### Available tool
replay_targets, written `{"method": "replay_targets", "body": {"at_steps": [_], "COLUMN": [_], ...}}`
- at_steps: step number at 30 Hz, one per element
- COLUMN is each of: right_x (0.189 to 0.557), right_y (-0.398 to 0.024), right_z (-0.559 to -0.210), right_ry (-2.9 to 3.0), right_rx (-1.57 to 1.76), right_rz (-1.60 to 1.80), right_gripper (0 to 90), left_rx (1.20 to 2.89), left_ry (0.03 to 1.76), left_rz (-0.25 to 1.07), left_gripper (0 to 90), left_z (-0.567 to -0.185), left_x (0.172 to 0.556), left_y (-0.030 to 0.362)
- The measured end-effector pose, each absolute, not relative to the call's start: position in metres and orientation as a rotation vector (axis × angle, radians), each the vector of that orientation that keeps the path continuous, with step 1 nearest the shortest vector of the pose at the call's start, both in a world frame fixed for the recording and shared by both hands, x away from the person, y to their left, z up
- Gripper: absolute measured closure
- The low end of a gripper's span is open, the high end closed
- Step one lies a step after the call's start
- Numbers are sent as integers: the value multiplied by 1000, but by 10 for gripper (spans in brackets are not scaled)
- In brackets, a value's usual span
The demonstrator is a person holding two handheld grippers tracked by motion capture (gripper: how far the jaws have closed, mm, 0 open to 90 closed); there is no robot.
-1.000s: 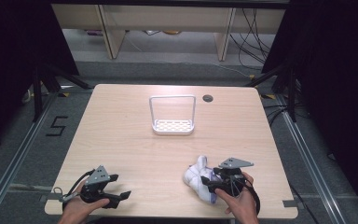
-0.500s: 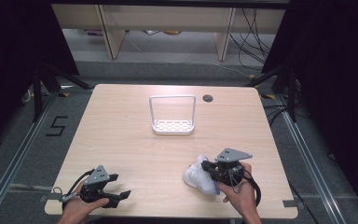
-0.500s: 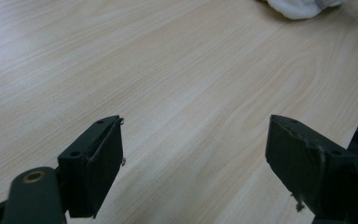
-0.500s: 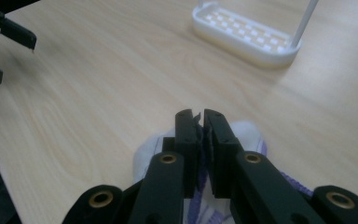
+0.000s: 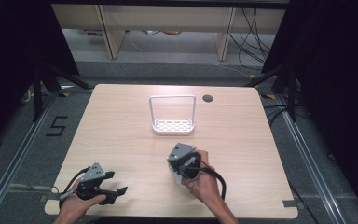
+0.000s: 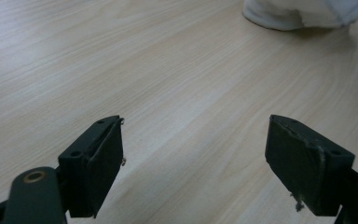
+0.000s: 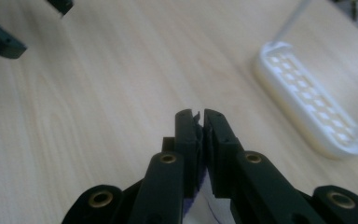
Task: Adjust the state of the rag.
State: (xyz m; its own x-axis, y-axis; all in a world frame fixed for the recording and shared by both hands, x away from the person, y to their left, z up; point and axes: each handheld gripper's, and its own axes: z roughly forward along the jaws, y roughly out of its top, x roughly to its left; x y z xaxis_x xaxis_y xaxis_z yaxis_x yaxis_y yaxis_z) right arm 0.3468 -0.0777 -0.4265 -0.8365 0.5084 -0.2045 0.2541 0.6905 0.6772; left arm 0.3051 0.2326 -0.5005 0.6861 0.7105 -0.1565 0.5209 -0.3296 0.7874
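My right gripper (image 5: 173,167) hovers over the near middle of the table and points left. Its jaws have just been closing, and they are shut on a white cloth bundle (image 5: 177,180) that hangs under them. In the right gripper view the right gripper (image 7: 200,122) pinches a white edge with a purple mark (image 7: 200,186). My left gripper (image 5: 114,183) rests at the near left corner, open with nothing between its fingers. In the left gripper view the left gripper (image 6: 193,158) faces bare wood, with the white cloth (image 6: 298,11) at the top right.
A white rack with a wire hoop and a perforated base (image 5: 173,125) stands at the middle of the wooden table (image 5: 242,135); it also lies to the right in the right gripper view (image 7: 307,107). A dark cable hole (image 5: 208,98) sits near the far edge.
The right gripper has closed on the white cloth and carried it left and a little up, away from the near right. The left gripper has stayed where it was.
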Motion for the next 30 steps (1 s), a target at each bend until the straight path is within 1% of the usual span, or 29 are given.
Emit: {"method": "replay_targets", "body": {"at_steps": [3, 4, 8, 9, 12, 13, 15, 17, 18, 21, 23, 24, 26, 30], "right_x": [347, 348, 349, 350, 351, 350, 350, 348, 349, 347, 346, 345, 344, 337], "right_y": [-62, -59, -52, -51, -54, -57, -68, -82, -91, -120, -138, -148, -165, -191], "right_z": [-444, -449, -463, -464, -462, -458, -447, -434, -429, -414, -411, -411, -414, -427], "right_ry": [2590, 2607, 2668, 2675, 2654, 2637, 2613, 2563, 2536, 2470, 2431, 2418, 2388, 2360], "right_rx": [609, 590, 614, 622, 722, 767, 796, 856, 814, 892, 926, 967, 1012, 1125], "right_rz": [934, 940, 969, 972, 1058, 1081, 1133, 1188, 1225, 1245, 1235, 1225, 1206, 1186], "right_gripper": [849, 849, 835, 799, 619, 577, 512, 475, 463, 457, 459, 460, 460, 460], "left_rx": [2037, 2009, 2045, 2035, 2023, 2025, 2026, 2018, 2009, 1974, 1964, 1964, 1936, 1999], "left_ry": [931, 954, 932, 936, 945, 944, 938, 938, 936, 928, 894, 894, 839, 719], "left_rz": [275, 270, 269, 265, 263, 264, 263, 257, 247, 236, 223, 223, 201, 168], "left_gripper": [186, 186, 186, 186, 186, 186, 186, 186, 186, 188, 189, 191, 197, 204], "left_z": [-500, -501, -501, -501, -502, -502, -502, -502, -501, -498, -490, -490, -472, -451], "left_x": [306, 305, 306, 306, 306, 306, 307, 306, 307, 310, 314, 314, 323, 345], "left_y": [235, 233, 233, 233, 232, 232, 233, 231, 230, 224, 218, 218, 205, 176]}}
